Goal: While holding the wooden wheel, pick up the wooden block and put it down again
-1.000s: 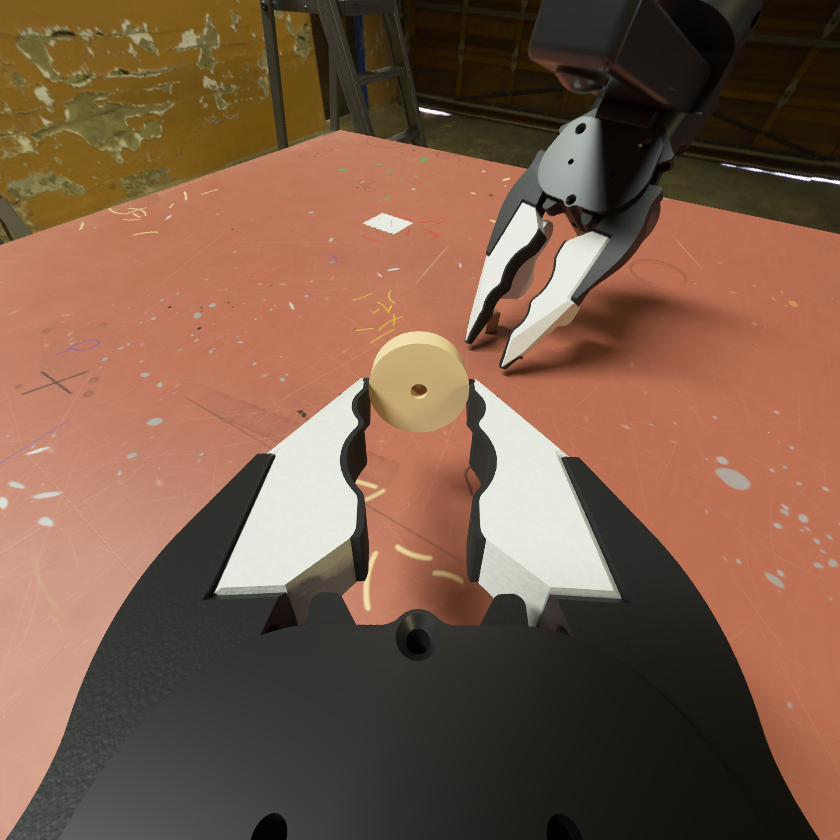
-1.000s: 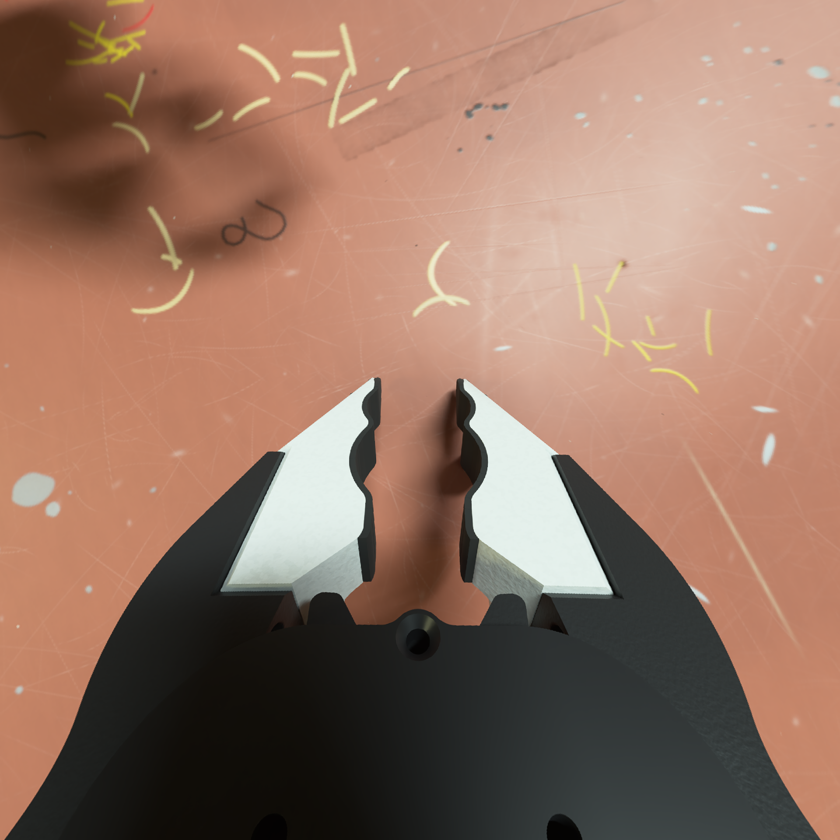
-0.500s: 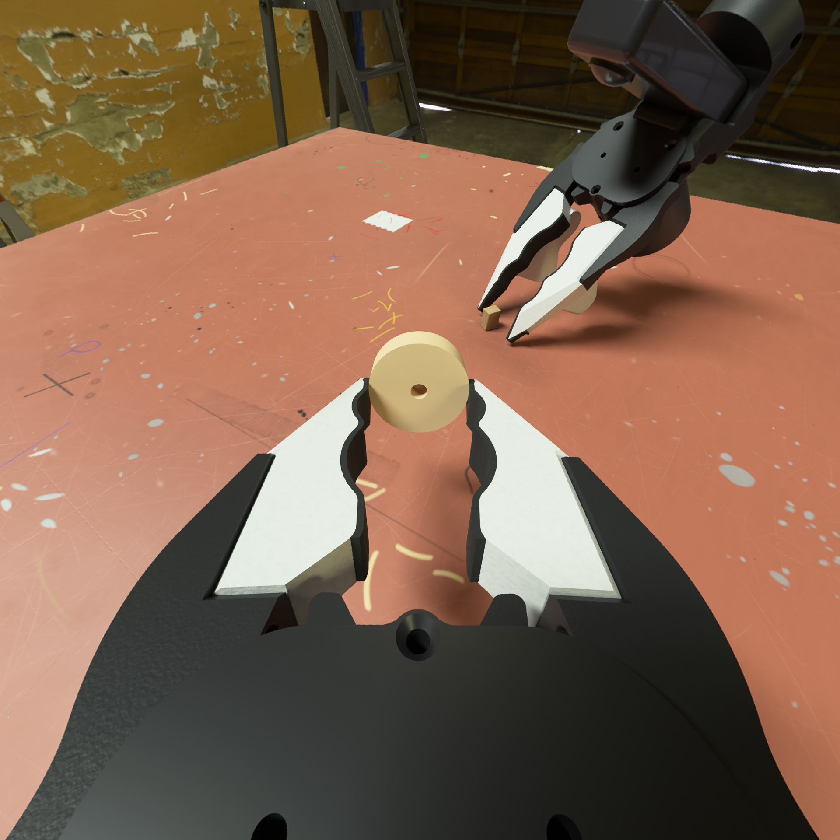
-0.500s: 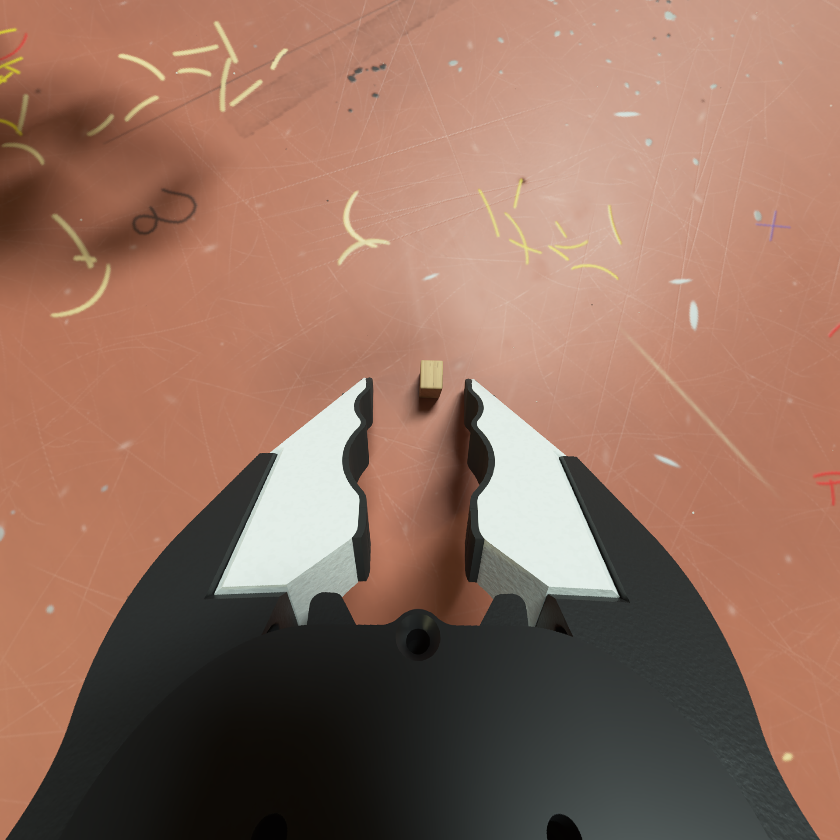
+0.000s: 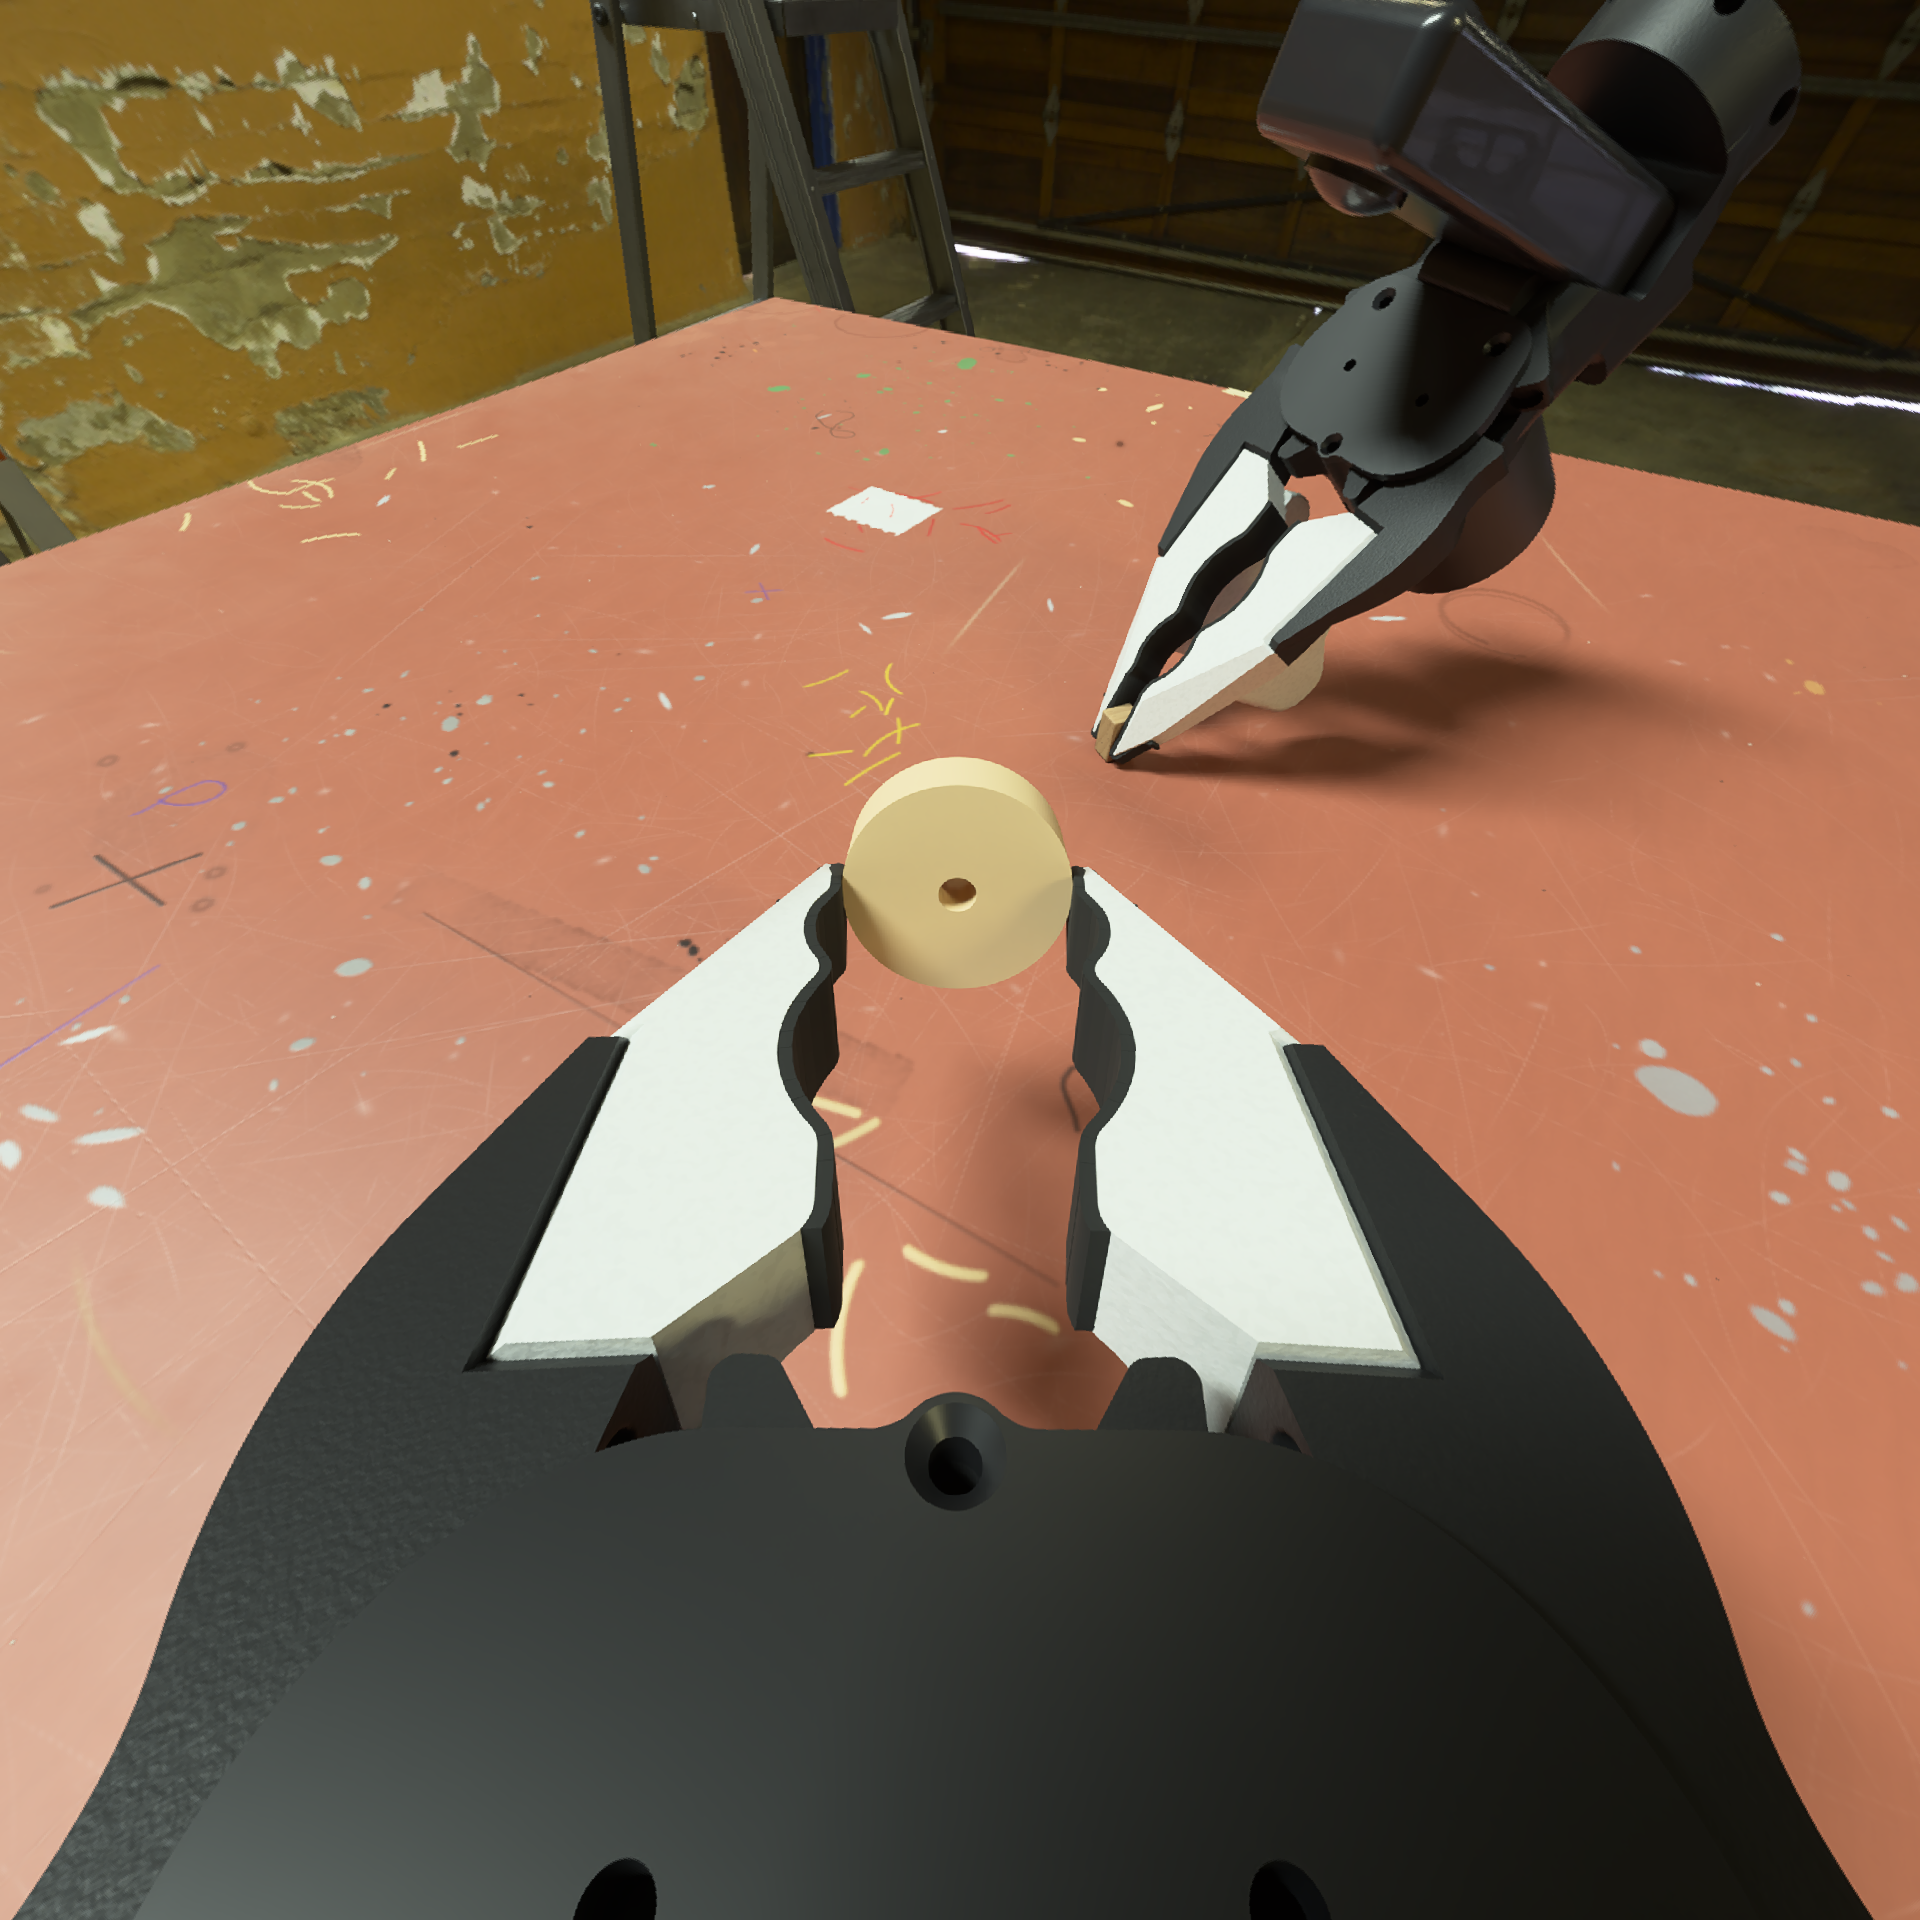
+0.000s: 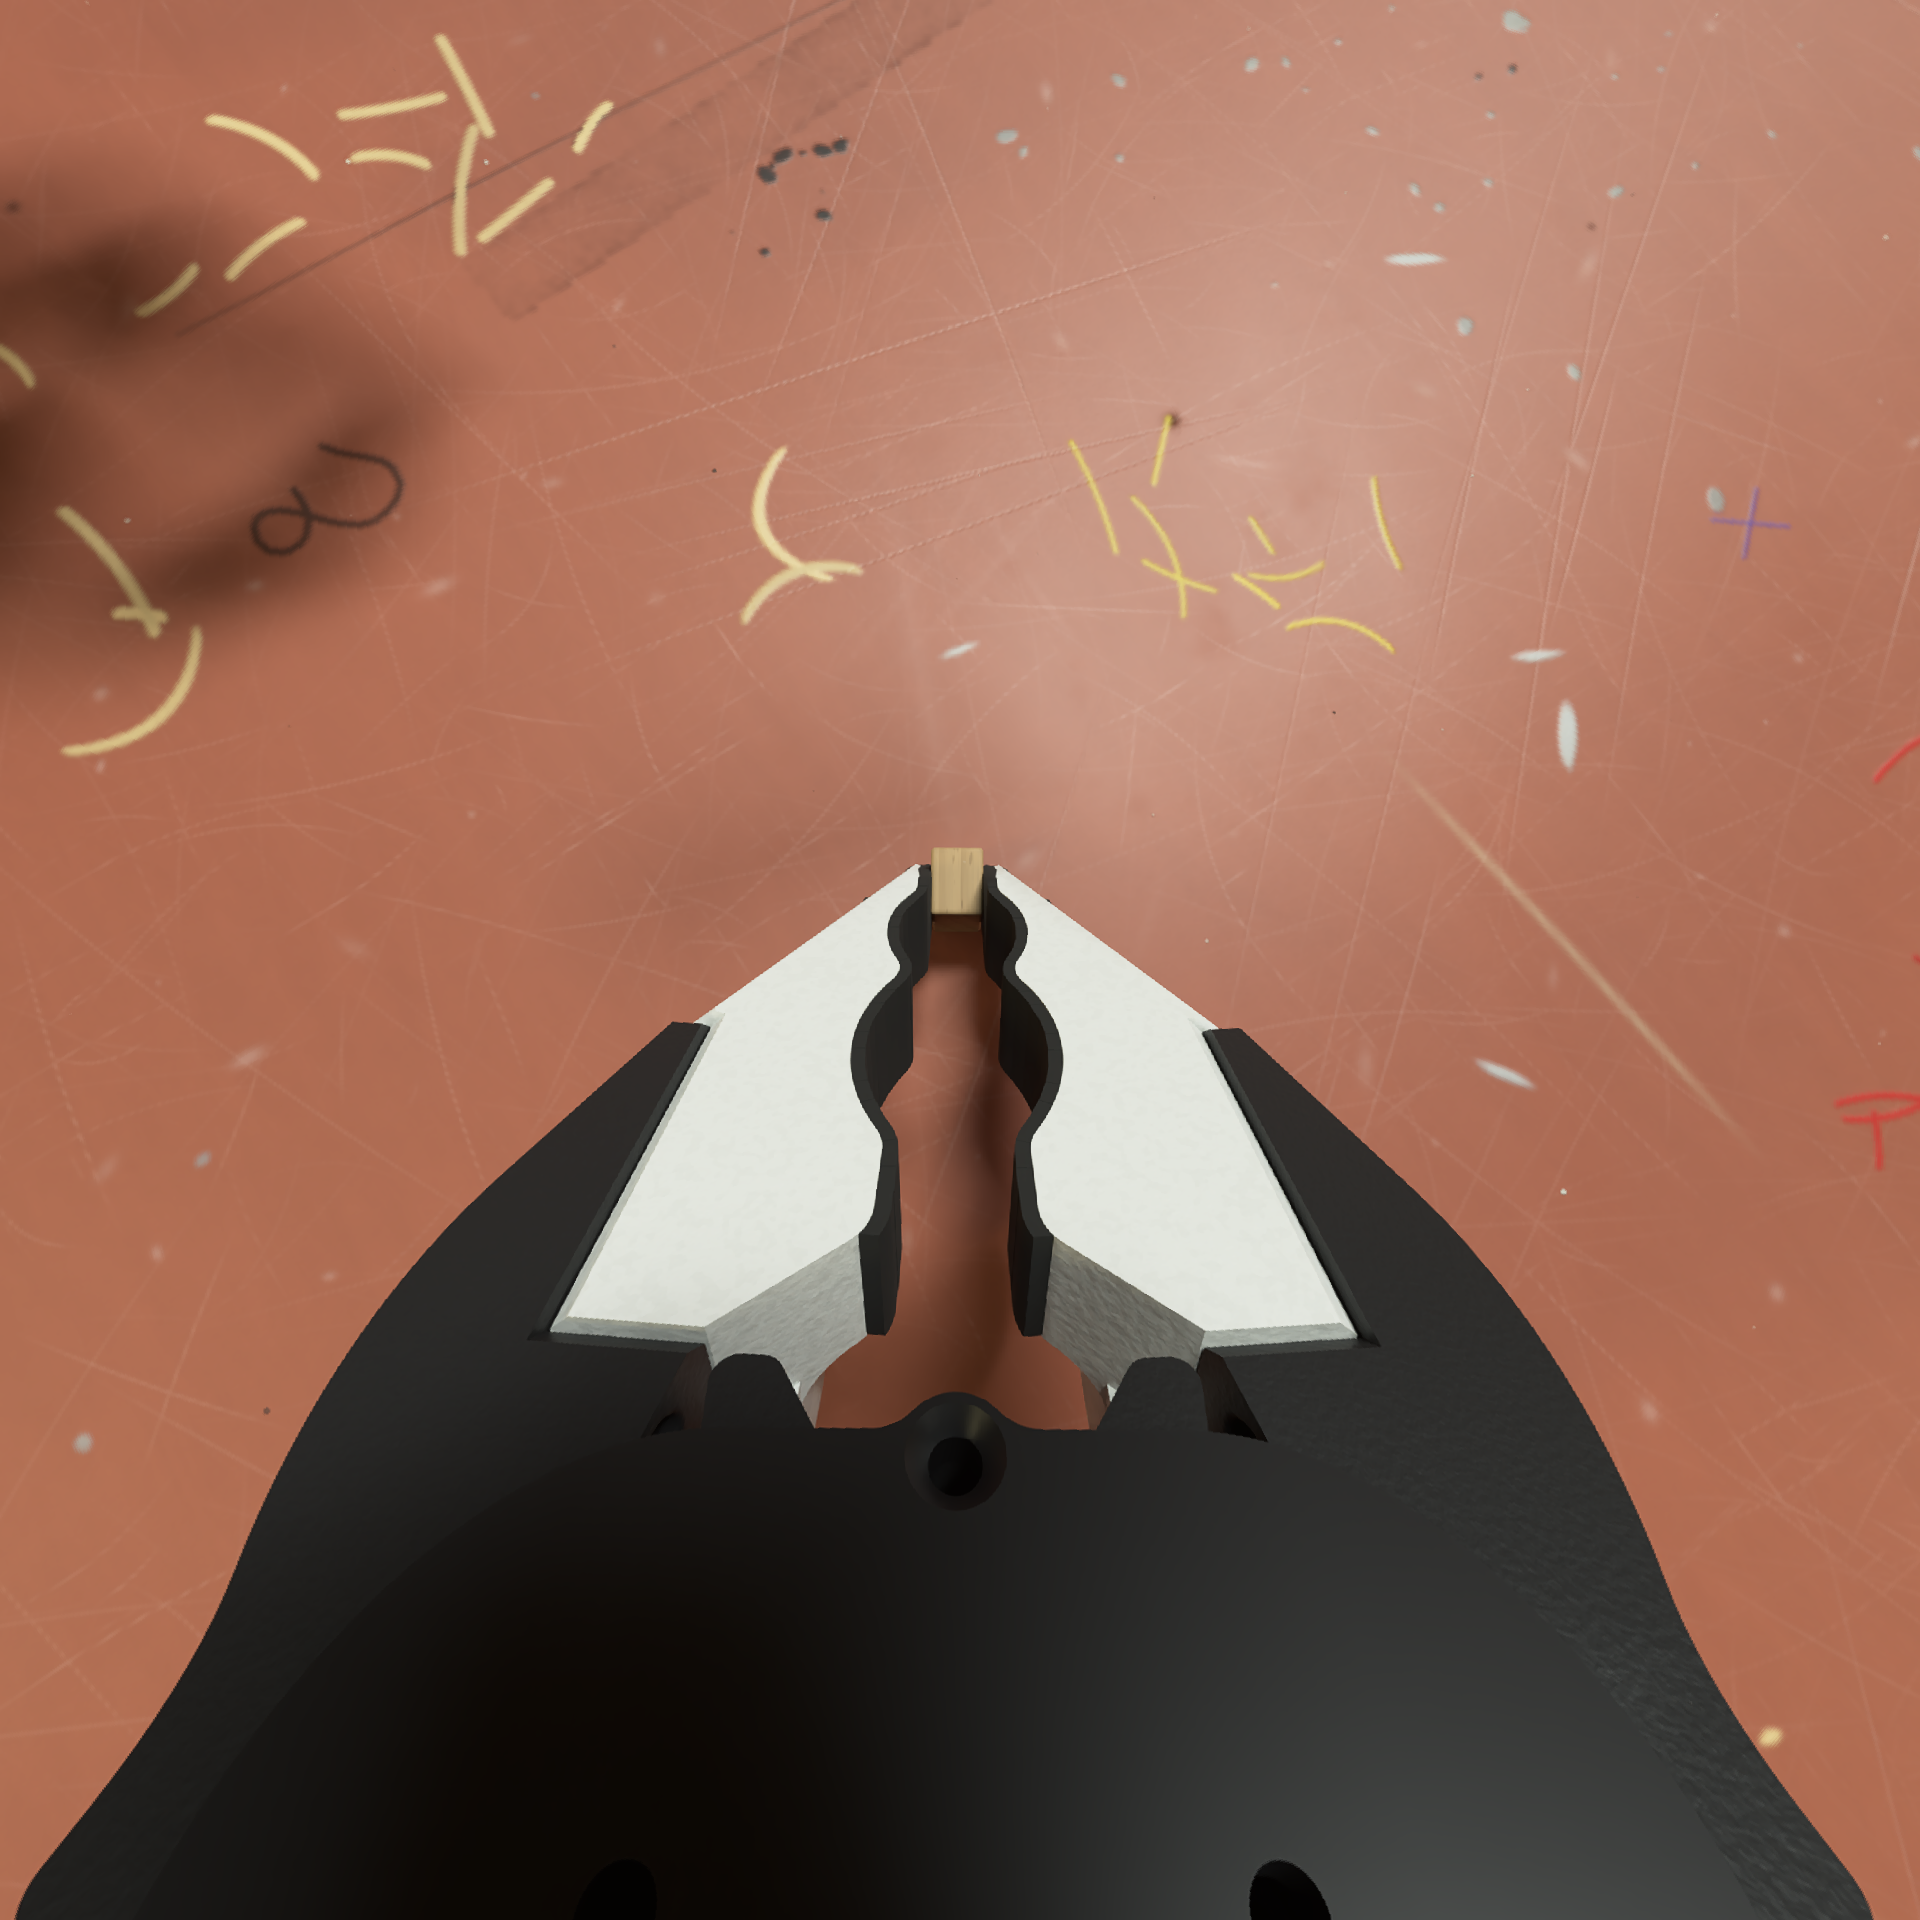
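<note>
My left gripper (image 5: 956,894) is shut on a pale wooden wheel (image 5: 956,883) with a small centre hole, held above the table between its fingertips. My right gripper (image 6: 956,883) is shut on a tiny wooden block (image 6: 956,881), pinched at its very fingertips. In the left wrist view the right gripper (image 5: 1120,732) slants down from the upper right, its tips at the table surface with the block (image 5: 1117,720) between them. A pale wooden piece (image 5: 1288,670) lies on the table just behind the right gripper's fingers, mostly hidden.
The salmon-red tabletop (image 5: 520,727) is scratched and flecked with paint marks. A small white square patch (image 5: 883,509) lies toward the far side. Metal ladder legs (image 5: 810,156) and a peeling yellow wall (image 5: 260,208) stand beyond the table's far edge.
My right gripper moved onto the small block and closed its fingers on it; half a second ago the block lay free in front of the open tips. The left gripper and wheel stayed still.
</note>
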